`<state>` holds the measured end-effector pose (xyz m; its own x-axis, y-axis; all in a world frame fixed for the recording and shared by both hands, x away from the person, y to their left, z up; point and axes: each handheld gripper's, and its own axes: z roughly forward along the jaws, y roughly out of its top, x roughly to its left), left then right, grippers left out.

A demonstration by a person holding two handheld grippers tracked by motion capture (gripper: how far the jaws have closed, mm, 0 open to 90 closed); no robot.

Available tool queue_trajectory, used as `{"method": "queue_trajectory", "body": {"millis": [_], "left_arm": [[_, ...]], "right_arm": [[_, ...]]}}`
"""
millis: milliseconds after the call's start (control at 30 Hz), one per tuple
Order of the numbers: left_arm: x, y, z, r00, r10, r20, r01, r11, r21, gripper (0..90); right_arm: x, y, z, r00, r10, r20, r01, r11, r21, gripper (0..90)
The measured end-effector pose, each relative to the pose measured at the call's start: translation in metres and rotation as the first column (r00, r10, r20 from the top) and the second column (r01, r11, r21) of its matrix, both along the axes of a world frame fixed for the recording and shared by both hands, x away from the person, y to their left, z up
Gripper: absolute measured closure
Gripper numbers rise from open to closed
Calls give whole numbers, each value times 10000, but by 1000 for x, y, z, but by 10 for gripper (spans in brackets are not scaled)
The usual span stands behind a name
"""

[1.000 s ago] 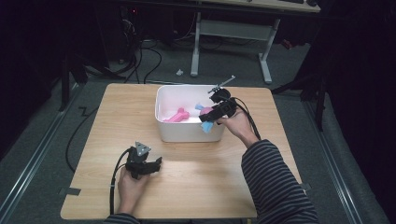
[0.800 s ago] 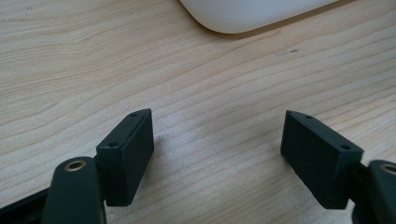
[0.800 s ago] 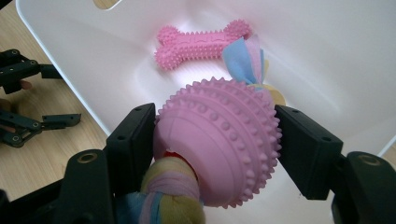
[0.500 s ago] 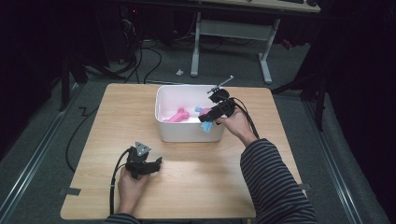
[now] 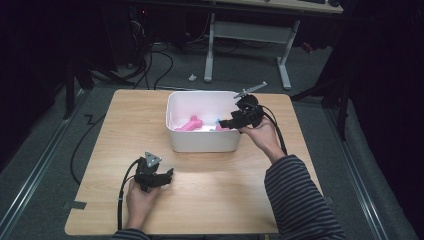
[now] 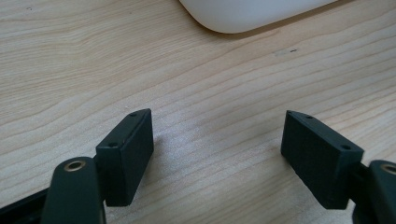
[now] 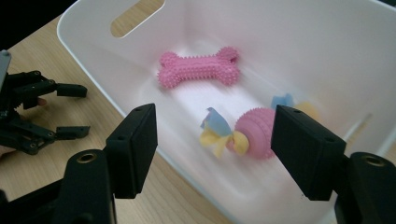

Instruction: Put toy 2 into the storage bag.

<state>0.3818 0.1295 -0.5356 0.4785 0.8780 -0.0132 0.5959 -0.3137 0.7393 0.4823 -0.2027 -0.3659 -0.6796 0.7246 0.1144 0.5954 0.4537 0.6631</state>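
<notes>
Right gripper view looked straight down into the white bin, so I'll place everything off that. My right gripper hung over the bin's right-hand rim. Its jaws were apart and had just been closing a touch, with nothing pinched between them. The pink ball toy, the one with yellow and blue fabric tails, lay loose on the bin floor right below those jaws. The pink bone toy sat further in, toward the far wall. My left gripper was parked on the table on the near side of the bin, a little way off its front corner. It was spread wide and empty.

My read was that the ball toy was already in the bin, so the step in hand was just getting the right hand out cleanly. To do that well I'd have kept the jaws apart and come straight up until the tips were above the rim. Only then would I swing back toward the near side, because dragging sideways early risks clipping the wall and shoving the whole bin. The trailing cable also needed to stay clear of the bin's edge. The ball looked a bit blurred, so I'd have let it settle before trusting where it ended up.
</notes>
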Motion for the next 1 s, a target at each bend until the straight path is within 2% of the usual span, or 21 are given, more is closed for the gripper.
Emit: {"method": "queue_trajectory", "body": {"millis": [233, 400, 500, 533, 567, 633, 767, 800, 867, 900, 967, 1000], "left_arm": [[0, 0, 0, 10000, -19, -12, 19, 10000, 13, 257], [0, 0, 0, 10000, -26, -15, 26, 10000, 20, 257], [0, 0, 0, 10000, -25, -13, 25, 10000, 21, 257], [0, 0, 0, 10000, -25, -12, 25, 10000, 20, 257], [0, 0, 0, 10000, -25, -13, 25, 10000, 19, 257], [0, 0, 0, 10000, -25, -12, 25, 10000, 21, 257], [0, 0, 0, 10000, -23, -12, 23, 10000, 19, 257], [0, 0, 0, 10000, -21, -13, 21, 10000, 17, 257], [0, 0, 0, 10000, -23, -14, 23, 10000, 19, 257], [0, 0, 0, 10000, -24, -13, 24, 10000, 21, 257], [0, 0, 0, 10000, -12, 2, 12, 10000, 20, 257], [0, 0, 0, 10000, -22, -13, 22, 10000, 20, 257]], "right_arm": [[-36, -33, 0, 9953, -465, 847, 450, 9988, 196, 344], [-57, -56, -7, 9888, -972, 1136, 929, 9948, 430, 352], [-69, -67, -14, 9833, -1269, 1308, 1236, 9918, 333, 355], [-73, -70, -16, 9831, -1321, 1270, 1291, 9911, 312, 355], [-80, -76, -21, 9790, -1485, 1398, 1457, 9889, 301, 358], [-83, -79, -24, 9788, -1522, 1368, 1495, 9883, 300, 358], [-95, -87, -35, 9731, -1794, 1445, 1781, 9838, 218, 360], [-98, -88, -37, 9700, -1840, 1588, 1833, 9829, 188, 363], [-103, -91, -42, 9700, -1941, 1467, 1931, 9810, 210, 362], [-105, -92, -44, 9676, -1979, 1571, 1969, 9802, 218, 365], [-108, -95, -49, 9680, -2054, 1440, 2035, 9787, 277, 363], [-110, -95, -52, 9655, -2122, 1509, 2117, 9771, 194, 365]]}}
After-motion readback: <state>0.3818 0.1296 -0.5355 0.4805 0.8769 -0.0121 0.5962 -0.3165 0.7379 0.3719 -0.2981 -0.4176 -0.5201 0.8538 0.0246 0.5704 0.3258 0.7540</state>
